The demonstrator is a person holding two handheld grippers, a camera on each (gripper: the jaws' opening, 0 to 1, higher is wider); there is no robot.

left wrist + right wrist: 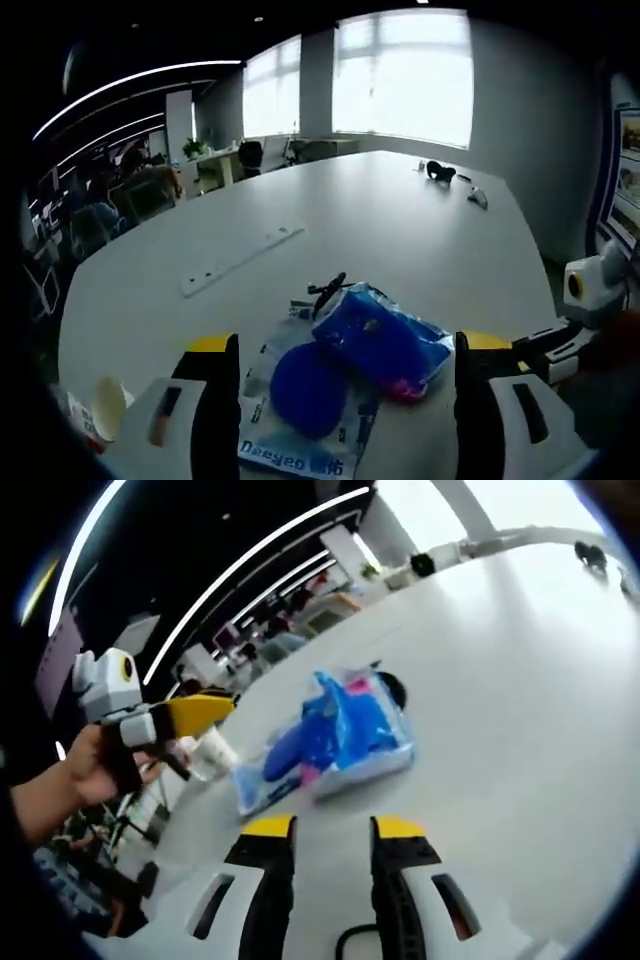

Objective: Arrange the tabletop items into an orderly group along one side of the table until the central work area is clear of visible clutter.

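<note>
A crinkled blue bag (pixel 388 342) lies on a flat clear packet with a blue disc (pixel 305 392) on the white table (pixel 380 215). My left gripper (pixel 345 385) stands wide open, its jaws on either side of this pile and apart from it. In the right gripper view the same blue bag (pixel 352 728) and packet (pixel 268 770) lie just ahead of my right gripper (pixel 332 832), which is open with nothing between its jaws. A hand (pixel 85 770) holds the left gripper (pixel 198 714) at the left of that view. The right gripper (pixel 548 345) shows at the right edge of the left gripper view.
A black clip (pixel 328 288) lies just behind the bag. A white power strip (pixel 240 260) lies mid-table, and a paper cup (pixel 108 408) stands at the near left edge. Black headphones (pixel 440 172) and a small grey item (pixel 478 197) sit at the far end. Office desks lie beyond.
</note>
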